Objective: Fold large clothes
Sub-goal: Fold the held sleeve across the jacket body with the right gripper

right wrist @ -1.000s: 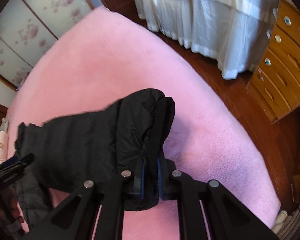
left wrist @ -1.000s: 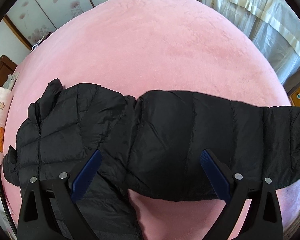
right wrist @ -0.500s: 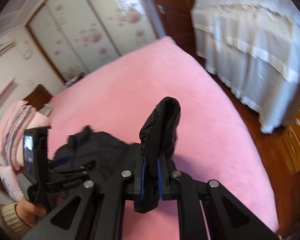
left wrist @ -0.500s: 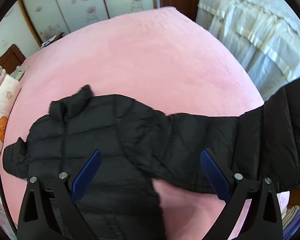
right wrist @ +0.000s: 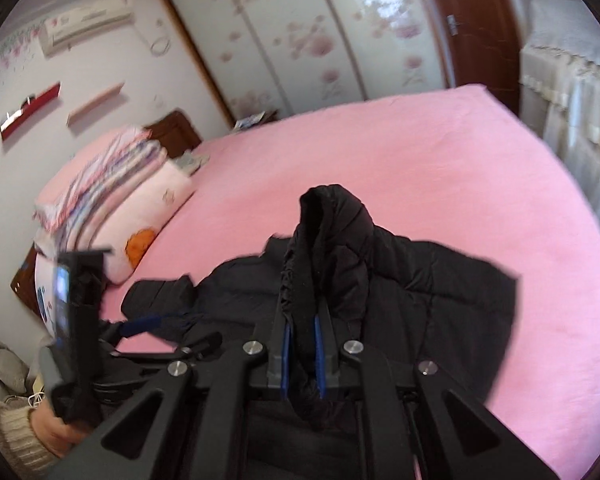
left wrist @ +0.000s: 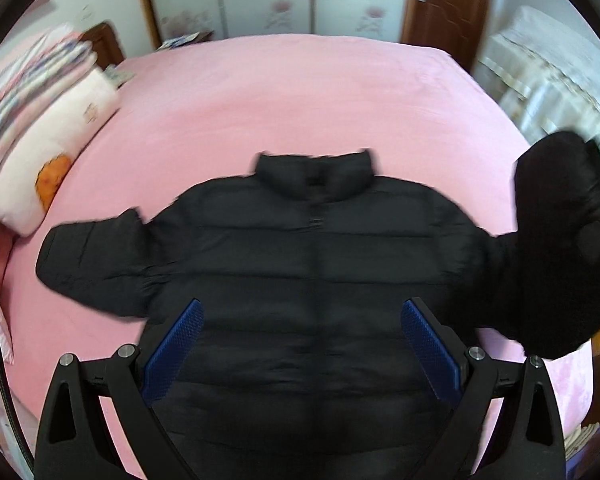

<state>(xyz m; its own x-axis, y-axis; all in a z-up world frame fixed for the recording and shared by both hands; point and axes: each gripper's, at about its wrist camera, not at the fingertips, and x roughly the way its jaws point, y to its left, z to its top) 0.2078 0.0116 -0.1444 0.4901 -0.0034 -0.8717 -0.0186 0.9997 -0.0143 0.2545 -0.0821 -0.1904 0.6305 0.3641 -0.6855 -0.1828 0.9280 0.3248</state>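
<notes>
A black puffer jacket (left wrist: 312,264) lies spread on the pink bed (left wrist: 300,92), collar (left wrist: 314,172) on the far side and its left sleeve (left wrist: 92,264) stretched out flat. My left gripper (left wrist: 302,344) hovers open above the jacket's body, with nothing between its blue pads (left wrist: 176,344). The other sleeve (left wrist: 560,240) is raised at the right. In the right wrist view my right gripper (right wrist: 302,356) is shut on that sleeve's cuff (right wrist: 328,248), which stands up out of the jaws. A person's hand (right wrist: 56,432) in a cream knit sleeve holds the left gripper's handle.
Pillows and folded blankets (left wrist: 40,128) are stacked at the bed's left end, also seen as a stack (right wrist: 112,184) in the right wrist view. Floral wardrobe doors (right wrist: 300,40) and a brown door (left wrist: 436,4) stand behind the bed. White-draped furniture (left wrist: 552,64) is beyond the bed's right edge.
Both grippers swung quickly and rose. The right gripper pulled the sleeve off the jacket's body and out to the right. The jacket now lies spread with its collar far from me.
</notes>
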